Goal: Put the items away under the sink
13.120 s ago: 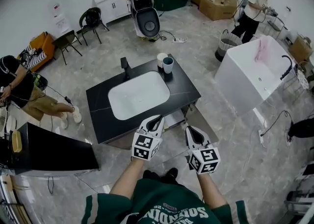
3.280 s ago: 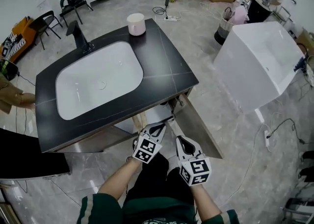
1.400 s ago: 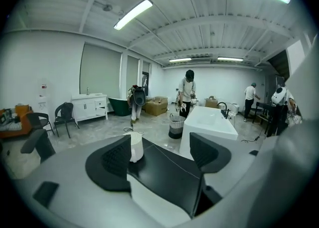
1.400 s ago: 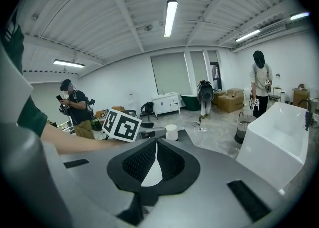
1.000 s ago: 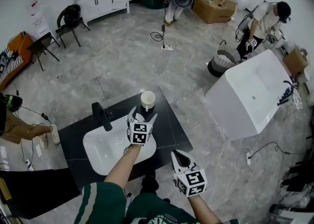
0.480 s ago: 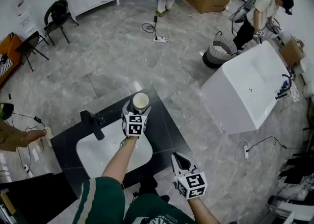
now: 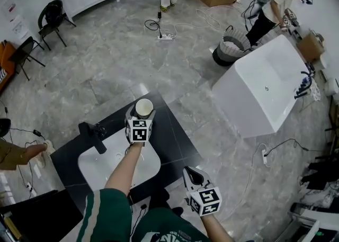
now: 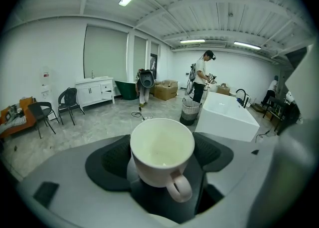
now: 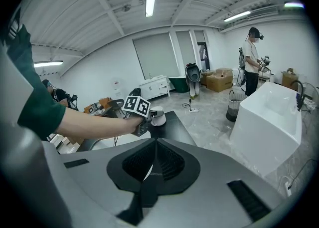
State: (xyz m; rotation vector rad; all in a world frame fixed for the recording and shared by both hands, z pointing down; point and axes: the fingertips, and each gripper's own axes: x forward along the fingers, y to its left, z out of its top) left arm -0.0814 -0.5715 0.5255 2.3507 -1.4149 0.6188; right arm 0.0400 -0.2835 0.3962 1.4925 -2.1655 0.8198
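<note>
Mug, pale and glazed, is at the far corner of the black countertop, beyond the white basin and to the right of the dark faucet. Whether its base rests on the counter or is just clear of it cannot be told. The left gripper reaches across the basin, its jaws spread to the mug's width with one pad on each side of the wall. They look pressed against it, and the handle points back toward the gripper's camera. The right gripper hangs low off the counter's front edge, jaws together and holding nothing. The mug is probably ceramic: stiff, fairly heavy for its size, slick under the pads and likely to chip if it knocks the counter. Taking it across the body below the rim, as here, seems sound. The handle is too narrow to trust, and a tilted carry could let the mug slide out.
</note>
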